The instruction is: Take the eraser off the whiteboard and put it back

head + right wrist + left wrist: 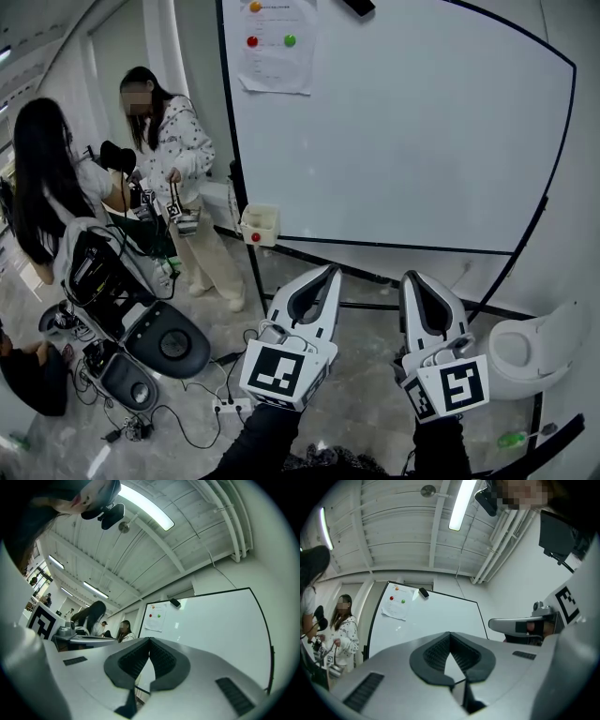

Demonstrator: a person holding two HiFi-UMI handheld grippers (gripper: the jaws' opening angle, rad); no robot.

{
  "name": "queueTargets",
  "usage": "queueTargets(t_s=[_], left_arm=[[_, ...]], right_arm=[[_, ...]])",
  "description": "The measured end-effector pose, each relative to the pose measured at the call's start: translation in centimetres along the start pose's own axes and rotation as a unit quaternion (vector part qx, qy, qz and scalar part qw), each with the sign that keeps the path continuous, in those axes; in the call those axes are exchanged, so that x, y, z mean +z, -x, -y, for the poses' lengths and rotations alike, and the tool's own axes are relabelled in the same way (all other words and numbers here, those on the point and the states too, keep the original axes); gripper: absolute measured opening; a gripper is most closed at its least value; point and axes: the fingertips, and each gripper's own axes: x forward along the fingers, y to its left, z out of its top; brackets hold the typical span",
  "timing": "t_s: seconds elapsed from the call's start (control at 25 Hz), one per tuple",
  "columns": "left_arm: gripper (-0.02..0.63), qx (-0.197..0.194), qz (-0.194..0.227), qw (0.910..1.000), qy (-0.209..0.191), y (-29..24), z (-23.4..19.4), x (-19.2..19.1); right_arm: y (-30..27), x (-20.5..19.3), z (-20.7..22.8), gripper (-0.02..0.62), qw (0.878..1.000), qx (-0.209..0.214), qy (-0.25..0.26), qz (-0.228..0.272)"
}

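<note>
Presumably the eraser (357,6), at 12 o'clock near the whiteboard's (403,122) top edge, is light, stiff-backed, soft-faced and magnet-held; its long sides look best to pinch. People (159,141) and floor gear (141,328) crowd 9 o'clock. The left hand-held gripper (327,271) is pressed closed and empty, the right hand-held gripper (413,278) likewise. The board face above them is bare for reaching up.

I saw bright, even light from ceiling tubes (459,503), faint glare on the whiteboard (215,625), fisheye-bent edges, dark corners.
</note>
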Motion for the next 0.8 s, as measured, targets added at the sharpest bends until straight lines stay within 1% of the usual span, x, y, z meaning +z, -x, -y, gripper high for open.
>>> queueTargets(t_s=[0.16,0.32,0.44,0.56,0.68,0.8], left_arm=[[0.006,0.002,-0.002,1.0,-0.006,-1.2,-0.1,-0.5],[0.006,0.004,0.01,0.9999,-0.004,-1.6,0.0,0.8],[0.006,0.014,0.016,0.9998,-0.004,-2.3,-0.4,1.2],[0.006,0.017,0.013,0.9996,-0.016,-3.7,-0.8,0.7],[0.006,0.027,0.019,0.9994,-0.012,-5.4,-1.1,0.7],[0.006,0.033,0.02,0.9991,-0.017,-7.2,-1.3,0.5]], right_arm=[[-0.8,-0.4,0.8,0.008,1.0,0.004,-0.004,0.006],[-0.9,0.6,0.9,0.008,1.0,0.006,0.001,0.011],[-1.5,0.5,1.3,0.008,1.0,0.012,0.0,0.013],[-2.6,0.0,2.3,0.008,1.0,0.02,-0.001,0.015],[-3.8,-0.3,3.8,0.008,0.999,0.028,0.0,0.02],[-5.0,-0.8,5.6,0.008,0.999,0.03,-0.004,0.024]])
